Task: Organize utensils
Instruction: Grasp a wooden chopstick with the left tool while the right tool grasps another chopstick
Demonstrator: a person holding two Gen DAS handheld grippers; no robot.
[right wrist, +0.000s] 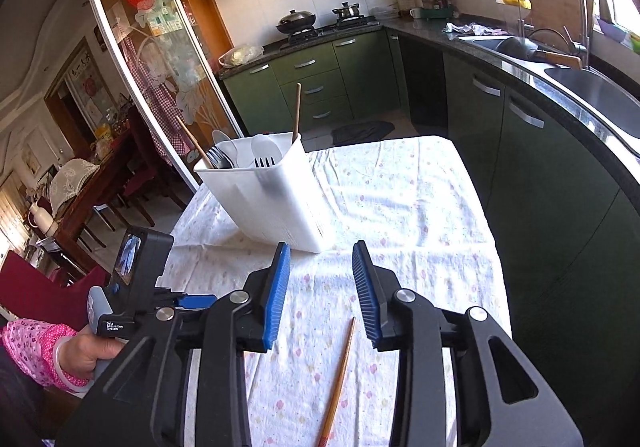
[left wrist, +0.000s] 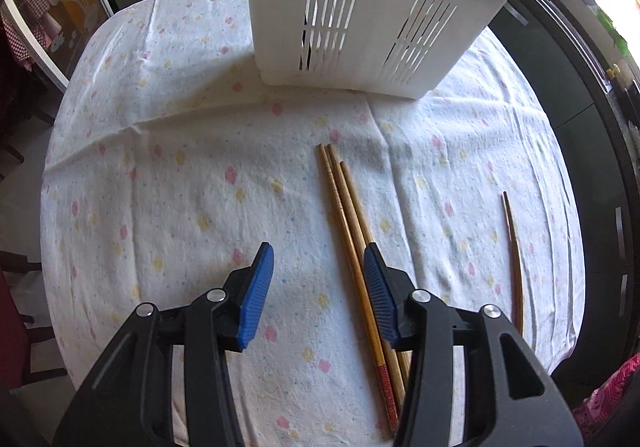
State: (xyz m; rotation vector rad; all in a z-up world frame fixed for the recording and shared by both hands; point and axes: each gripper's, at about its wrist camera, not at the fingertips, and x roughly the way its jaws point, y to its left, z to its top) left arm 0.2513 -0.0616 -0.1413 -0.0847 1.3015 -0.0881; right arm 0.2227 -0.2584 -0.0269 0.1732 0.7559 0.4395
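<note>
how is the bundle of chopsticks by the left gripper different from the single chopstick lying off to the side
The bundle of chopsticks is three light tan sticks lying side by side and touching; the single chopstick is darker brown and lies alone. The bundle runs under the open left gripper, by its right finger; the single chopstick lies clear of it, to the right. Both are wooden and lie flat on the tablecloth, pointing roughly toward the white utensil holder.

Two black plastic grippers are shown, the left gripper (left wrist: 318,297) and the right gripper (right wrist: 322,293), each fitted with ribbed blue pads (right wrist: 276,295) and round silver screws (right wrist: 404,295). A bare-skinned hand (right wrist: 90,353) is seen, cuffed by a pink floral sleeve (right wrist: 34,347).
</note>
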